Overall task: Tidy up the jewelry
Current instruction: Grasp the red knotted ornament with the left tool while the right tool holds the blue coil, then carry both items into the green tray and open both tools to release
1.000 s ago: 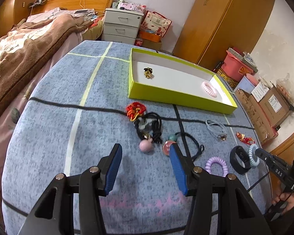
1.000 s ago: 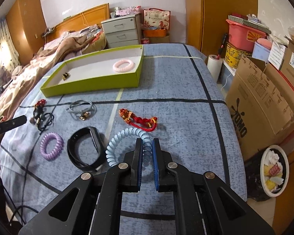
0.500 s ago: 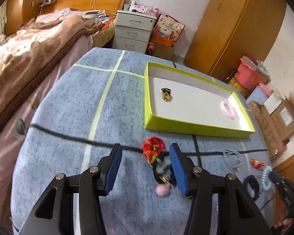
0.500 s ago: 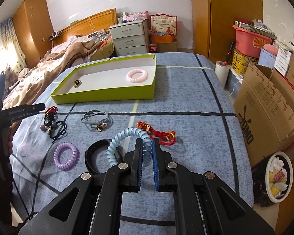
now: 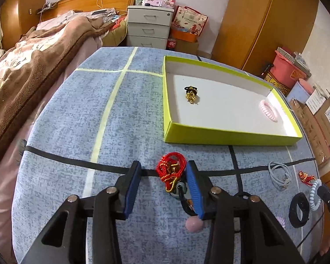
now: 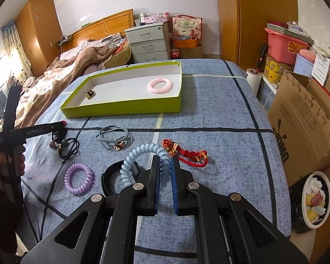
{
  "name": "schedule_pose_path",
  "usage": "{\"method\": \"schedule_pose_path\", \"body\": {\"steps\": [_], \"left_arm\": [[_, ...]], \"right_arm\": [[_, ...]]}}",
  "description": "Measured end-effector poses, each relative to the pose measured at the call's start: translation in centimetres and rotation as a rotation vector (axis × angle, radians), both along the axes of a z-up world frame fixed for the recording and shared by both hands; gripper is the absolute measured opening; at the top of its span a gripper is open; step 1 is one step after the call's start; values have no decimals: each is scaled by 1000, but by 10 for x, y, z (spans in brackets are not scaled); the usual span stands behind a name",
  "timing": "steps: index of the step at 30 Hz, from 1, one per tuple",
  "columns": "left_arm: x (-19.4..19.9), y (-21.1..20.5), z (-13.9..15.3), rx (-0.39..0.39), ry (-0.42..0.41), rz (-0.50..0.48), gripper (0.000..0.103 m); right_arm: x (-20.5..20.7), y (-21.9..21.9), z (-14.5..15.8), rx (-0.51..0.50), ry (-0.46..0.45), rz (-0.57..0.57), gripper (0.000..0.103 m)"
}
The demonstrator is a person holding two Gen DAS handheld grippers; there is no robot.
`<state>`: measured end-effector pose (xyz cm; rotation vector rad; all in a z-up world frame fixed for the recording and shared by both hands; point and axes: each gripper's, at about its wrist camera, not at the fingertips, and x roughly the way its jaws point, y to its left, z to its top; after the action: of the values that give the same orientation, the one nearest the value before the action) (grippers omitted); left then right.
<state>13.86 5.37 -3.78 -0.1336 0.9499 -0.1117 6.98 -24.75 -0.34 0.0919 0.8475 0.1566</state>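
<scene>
Left gripper [image 5: 162,176]: jaws apart & closing, tilted down over the blue cloth [image 5: 125,114]. Red cord ornament [image 5: 170,171] lies between the blue pads [image 5: 194,194], close by the right-hand one; contact can't be judged, so no grip yet. Under the same pad: a tangle of black cords w/ beads [image 5: 182,194] and a pink bead [image 5: 194,224] at its near end.

Right gripper [image 6: 164,176]: jaws together, clamped on the pale blue coil band [image 6: 140,154], which arches up & to the left of the pads. Black band [image 6: 109,179] on the cloth just behind that coil; purple coil band [image 6: 78,179] to its left; grey cord loop [image 6: 113,135] farther off; second red cord ornament [image 6: 184,153] just right of the tips.

Green tray [image 6: 121,110] beyond all loose pieces, holding a pink coil band [image 6: 160,85] toward its right end & a small gold-black piece [image 6: 90,94] toward its left. A person's hand [image 6: 4,162] grips the left tool's handle at the frame edge.
</scene>
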Motion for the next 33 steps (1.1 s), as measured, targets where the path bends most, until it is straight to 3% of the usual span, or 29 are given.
{"method": "schedule_pose_path", "body": {"steps": [5,12,25,33], "left_arm": [[0,1,0,5,0,-8,27],[-2,5,1,-13,-6,-1,19],[-10,26,14,-80,-51,56,17],[-12,22,34,-65,-98,32,17]], "right_arm": [[2,3,-1,4,2,8,10],[2,2,-1,7,-1,7,10],[1,2,1,17,-5,8,10],[9,6,15,31,-27,9,10]]}}
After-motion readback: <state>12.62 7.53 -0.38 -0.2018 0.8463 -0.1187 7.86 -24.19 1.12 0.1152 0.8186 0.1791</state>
